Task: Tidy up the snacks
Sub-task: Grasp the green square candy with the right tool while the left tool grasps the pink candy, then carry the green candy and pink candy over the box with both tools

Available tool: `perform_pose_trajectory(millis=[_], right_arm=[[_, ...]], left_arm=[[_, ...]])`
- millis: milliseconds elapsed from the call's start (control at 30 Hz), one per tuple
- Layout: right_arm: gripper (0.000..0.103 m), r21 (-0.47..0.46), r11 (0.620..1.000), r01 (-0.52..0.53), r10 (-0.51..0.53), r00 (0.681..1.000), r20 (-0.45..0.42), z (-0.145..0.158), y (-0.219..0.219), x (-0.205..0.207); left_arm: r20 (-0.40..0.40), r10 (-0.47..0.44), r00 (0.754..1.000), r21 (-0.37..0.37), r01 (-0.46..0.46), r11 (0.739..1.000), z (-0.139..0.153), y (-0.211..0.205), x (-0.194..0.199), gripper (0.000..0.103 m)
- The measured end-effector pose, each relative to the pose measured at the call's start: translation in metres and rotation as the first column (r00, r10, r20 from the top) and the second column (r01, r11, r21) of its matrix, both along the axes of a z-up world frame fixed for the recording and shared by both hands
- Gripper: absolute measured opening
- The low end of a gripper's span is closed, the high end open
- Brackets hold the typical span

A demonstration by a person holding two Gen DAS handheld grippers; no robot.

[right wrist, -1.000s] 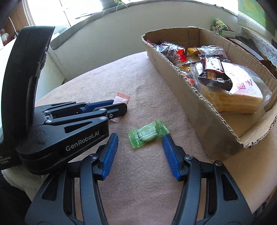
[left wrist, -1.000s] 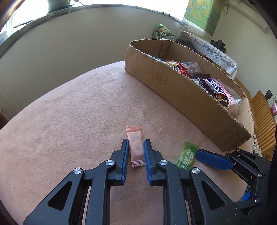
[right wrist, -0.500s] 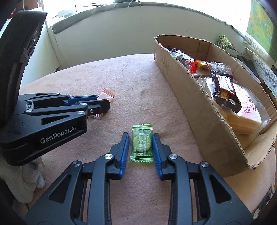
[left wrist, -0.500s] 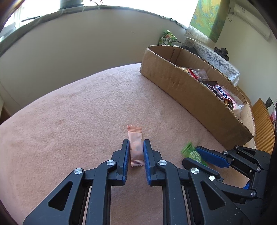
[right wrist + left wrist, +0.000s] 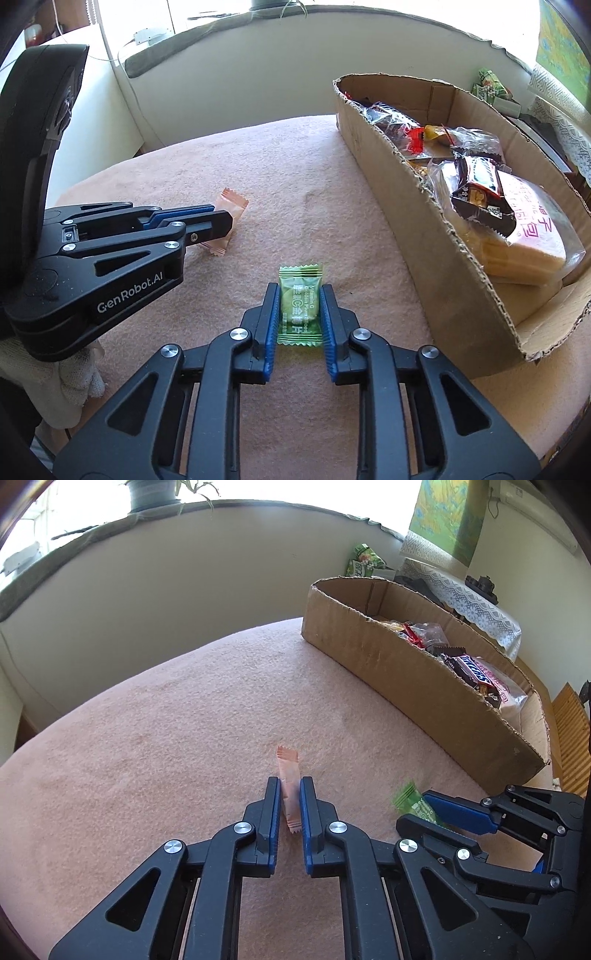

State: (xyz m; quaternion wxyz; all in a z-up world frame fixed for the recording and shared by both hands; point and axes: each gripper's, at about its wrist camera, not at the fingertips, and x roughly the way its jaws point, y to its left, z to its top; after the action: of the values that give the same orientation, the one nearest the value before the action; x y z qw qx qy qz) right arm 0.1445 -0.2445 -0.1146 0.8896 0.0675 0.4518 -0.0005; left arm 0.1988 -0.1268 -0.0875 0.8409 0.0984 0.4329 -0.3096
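Nearest the lens, the right hand-held gripper (image 5: pixel 297 314) is clamped on a green candy packet (image 5: pixel 300 308), its blue pads pressed against both long edges of the wrapper. Beside it, the left hand-held gripper (image 5: pixel 290 801) has just closed its jaws further on a slim pink candy packet (image 5: pixel 289 786), pinched edge-on between the pads with its crimped top end standing clear ahead of the fingertips. From the right wrist view the pink packet's lower end touches the pink blanket (image 5: pixel 295 177) that covers the surface under both packets. Farther back and to the right sits an open cardboard box (image 5: pixel 424 236), its torn near wall facing the grippers, holding wrapped snacks: a bagged pale cake, dark chocolate wrappers, red and yellow sweets. Beyond the blanket rises a pale wall beneath a bright window ledge.
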Motion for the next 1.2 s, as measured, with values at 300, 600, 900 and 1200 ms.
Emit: perform_pose_trajectory(millis=[300,600,900,1200], right_arm=[[0.021,0.012,1.000,-0.014,0.014,1.000,0.024,0.002,-0.001,-0.005],[0.021,0.024,0.999,-0.030,0.028,0.997,0.075,0.022,-0.006,-0.016],[0.021,0.033,0.997,-0.064,0.058,0.987,0.150,0.057,-0.019,-0.028],[0.021,0.022,0.998,-0.063,0.057,0.975,0.215,0.087,-0.052,-0.032]], left_arm=[[-0.020,0.025,0.999,-0.054,-0.026,0.998,-0.002,0.003,-0.001,0.004],[0.009,0.063,0.998,-0.071,-0.062,0.996,0.015,0.011,-0.006,0.004],[0.084,0.056,0.995,-0.111,-0.046,0.993,0.054,-0.007,-0.020,0.004],[0.125,0.027,0.992,-0.147,-0.008,0.989,0.079,-0.047,-0.023,0.004]])
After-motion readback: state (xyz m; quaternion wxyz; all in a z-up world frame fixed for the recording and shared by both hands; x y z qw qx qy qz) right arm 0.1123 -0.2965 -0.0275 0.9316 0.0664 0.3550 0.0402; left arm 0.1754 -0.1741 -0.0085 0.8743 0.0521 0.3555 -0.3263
